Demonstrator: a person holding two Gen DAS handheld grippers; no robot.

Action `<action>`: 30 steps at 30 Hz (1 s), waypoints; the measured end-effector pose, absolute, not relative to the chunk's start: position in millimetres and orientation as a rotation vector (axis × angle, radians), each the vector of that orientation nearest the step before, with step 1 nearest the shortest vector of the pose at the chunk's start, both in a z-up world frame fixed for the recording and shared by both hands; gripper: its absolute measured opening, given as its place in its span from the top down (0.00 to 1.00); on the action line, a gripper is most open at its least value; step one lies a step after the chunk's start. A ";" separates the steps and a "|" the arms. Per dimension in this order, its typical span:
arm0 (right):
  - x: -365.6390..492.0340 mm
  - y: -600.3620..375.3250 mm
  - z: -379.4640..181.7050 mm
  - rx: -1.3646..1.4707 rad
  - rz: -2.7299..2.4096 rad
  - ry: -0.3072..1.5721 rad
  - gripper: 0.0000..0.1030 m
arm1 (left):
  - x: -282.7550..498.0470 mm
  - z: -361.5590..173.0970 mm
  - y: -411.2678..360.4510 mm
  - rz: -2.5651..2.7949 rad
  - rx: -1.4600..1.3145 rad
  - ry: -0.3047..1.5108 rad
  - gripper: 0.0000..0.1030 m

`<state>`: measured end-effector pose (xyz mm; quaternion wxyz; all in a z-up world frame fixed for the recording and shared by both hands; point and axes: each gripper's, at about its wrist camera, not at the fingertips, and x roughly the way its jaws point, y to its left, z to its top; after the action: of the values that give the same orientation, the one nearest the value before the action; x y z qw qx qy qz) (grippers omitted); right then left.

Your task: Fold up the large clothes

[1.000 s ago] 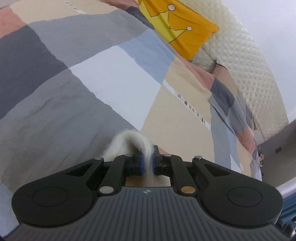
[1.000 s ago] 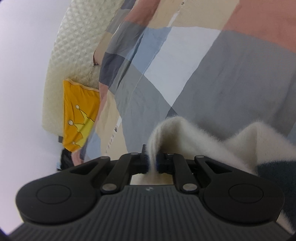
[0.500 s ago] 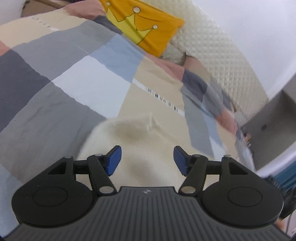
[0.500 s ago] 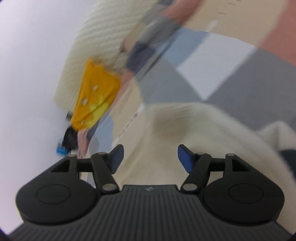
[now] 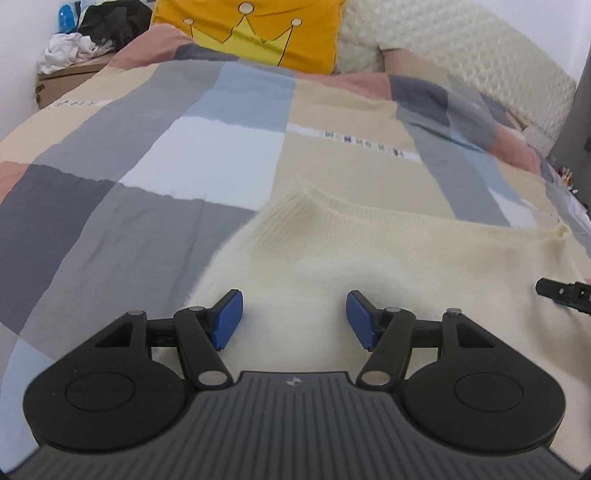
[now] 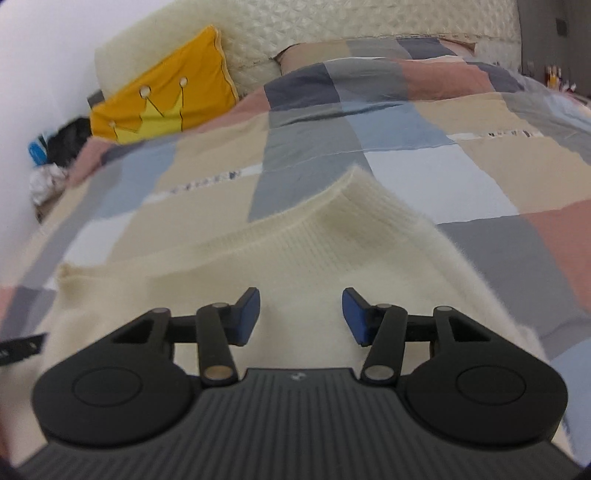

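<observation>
left gripper [image 5: 293,317] agape; right gripper [image 6: 300,315] agape | cream sweater [image 5: 369,251] beneath fingers

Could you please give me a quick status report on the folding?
Left gripper open, right gripper open. Cream sweater lying flat on patchwork duvet. Nothing in the way.

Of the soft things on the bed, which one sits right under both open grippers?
The cream fuzzy knit sweater, lying flat on the patchwork duvet beneath the left gripper and right gripper. The orange crown cushion rests far back at the headboard.
</observation>
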<state>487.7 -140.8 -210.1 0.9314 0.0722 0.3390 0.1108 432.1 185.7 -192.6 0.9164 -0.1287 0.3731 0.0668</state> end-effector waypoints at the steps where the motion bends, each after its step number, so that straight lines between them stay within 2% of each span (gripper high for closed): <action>1: 490.5 -140.8 -215.3 0.147 0.222 0.710 0.51 | 433.6 -194.6 186.9 0.139 -0.271 0.774 0.34; 6: 493.3 -133.7 -228.0 0.103 0.221 0.722 0.48 | 435.4 -194.6 187.1 0.145 -0.279 0.790 0.34; 10: 487.0 -127.5 -222.0 0.069 0.227 0.712 0.48 | 431.4 -187.5 190.6 0.156 -0.337 0.794 0.34; 14: 476.5 -127.6 -208.1 0.085 0.238 0.678 0.48 | 419.9 -175.6 177.6 0.158 -0.282 0.784 0.34; 24: 409.4 -129.8 -165.5 0.058 0.336 0.578 0.49 | 355.3 -139.0 136.4 0.121 -0.112 0.710 0.34; 30: 357.4 -143.5 -146.5 0.066 0.358 0.534 0.49 | 312.5 -110.1 118.3 0.090 -0.134 0.635 0.34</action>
<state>357.4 -143.5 -146.5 0.9483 0.0324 0.2623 0.1757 312.5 118.3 -110.1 0.9468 -0.0657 0.3119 0.0442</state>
